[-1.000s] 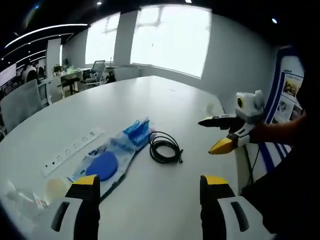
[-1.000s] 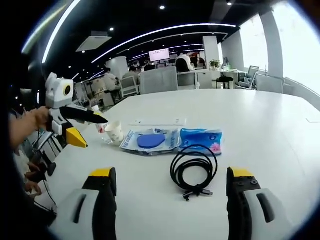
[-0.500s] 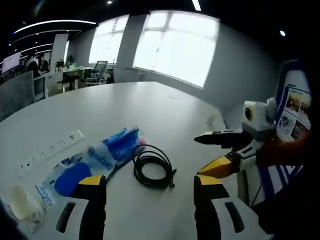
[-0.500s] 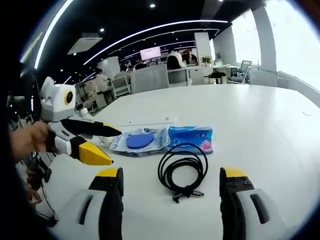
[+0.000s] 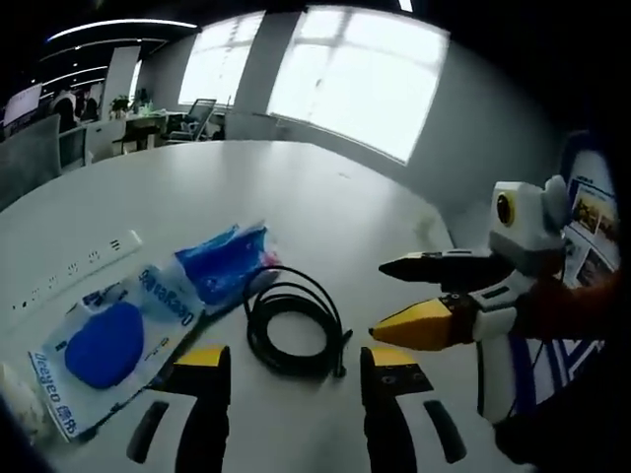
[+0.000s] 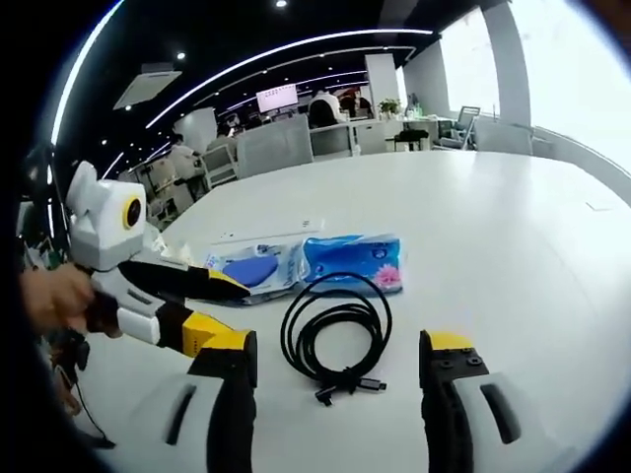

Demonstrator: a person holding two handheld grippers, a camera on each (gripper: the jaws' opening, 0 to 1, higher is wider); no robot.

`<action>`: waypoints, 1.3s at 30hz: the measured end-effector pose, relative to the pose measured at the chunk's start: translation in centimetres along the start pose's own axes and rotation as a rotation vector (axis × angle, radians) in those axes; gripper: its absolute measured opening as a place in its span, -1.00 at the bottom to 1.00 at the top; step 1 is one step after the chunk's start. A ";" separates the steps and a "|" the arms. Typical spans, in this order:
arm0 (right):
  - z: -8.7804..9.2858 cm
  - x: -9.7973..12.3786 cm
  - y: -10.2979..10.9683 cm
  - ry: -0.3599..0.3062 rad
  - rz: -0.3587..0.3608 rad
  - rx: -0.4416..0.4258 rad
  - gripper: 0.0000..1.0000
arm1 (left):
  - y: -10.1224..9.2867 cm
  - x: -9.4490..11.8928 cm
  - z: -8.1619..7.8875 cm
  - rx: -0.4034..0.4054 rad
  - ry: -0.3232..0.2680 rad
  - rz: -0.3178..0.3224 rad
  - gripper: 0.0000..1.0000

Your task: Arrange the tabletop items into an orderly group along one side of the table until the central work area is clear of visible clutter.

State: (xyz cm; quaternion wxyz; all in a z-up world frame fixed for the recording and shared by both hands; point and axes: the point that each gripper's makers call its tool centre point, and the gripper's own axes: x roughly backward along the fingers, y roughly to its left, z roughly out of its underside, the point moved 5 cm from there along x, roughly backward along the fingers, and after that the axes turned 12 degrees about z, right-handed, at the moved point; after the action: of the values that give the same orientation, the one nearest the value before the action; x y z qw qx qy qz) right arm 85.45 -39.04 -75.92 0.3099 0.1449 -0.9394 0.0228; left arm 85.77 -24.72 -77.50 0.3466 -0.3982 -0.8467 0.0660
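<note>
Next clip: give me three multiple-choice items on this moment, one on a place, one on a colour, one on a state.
1. The black cable lies:
A. on the power strip
B. on the table in front of the blue tissue pack
C. in a cup

2. The round pad in the clear packet is:
A. red
B. green
C. blue

3. The left gripper is:
A. open, holding nothing
B. shut on the cable
C. shut on the packet

Key: B, it is coiled beside the tissue pack; C, it shows blue; A, its jaws stand apart.

White table (image 5: 325, 207). Black coiled cable (image 5: 293, 335). Blue tissue pack (image 6: 353, 260) w/ pink flower print. Clear bag (image 5: 113, 335), blue disc inside. White power strip (image 5: 69, 276). Grippers white/black, yellow tips.
</note>
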 end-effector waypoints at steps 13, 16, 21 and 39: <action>0.8 -3.2 -0.8 0.034 0.042 0.007 -0.28 | 1.7 -2.1 0.7 0.057 0.031 0.008 -0.17; 1.1 -3.7 -0.8 0.056 0.044 0.005 -0.29 | 2.1 -2.6 0.8 0.072 0.030 0.006 -0.23; 2.0 -4.9 -1.0 0.090 0.067 0.003 -0.43 | 2.3 -3.5 0.9 0.110 0.023 0.011 -0.37; 4.1 -6.9 -1.3 0.162 0.119 0.002 -0.81 | 3.4 -5.3 2.3 0.162 0.059 -0.017 -0.54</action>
State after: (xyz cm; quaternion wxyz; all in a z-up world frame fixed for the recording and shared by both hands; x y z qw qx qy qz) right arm 88.76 -39.02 -83.36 0.3827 0.0870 -0.9182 0.0538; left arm 88.75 -25.90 -83.34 0.4032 -0.3636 -0.8312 0.1195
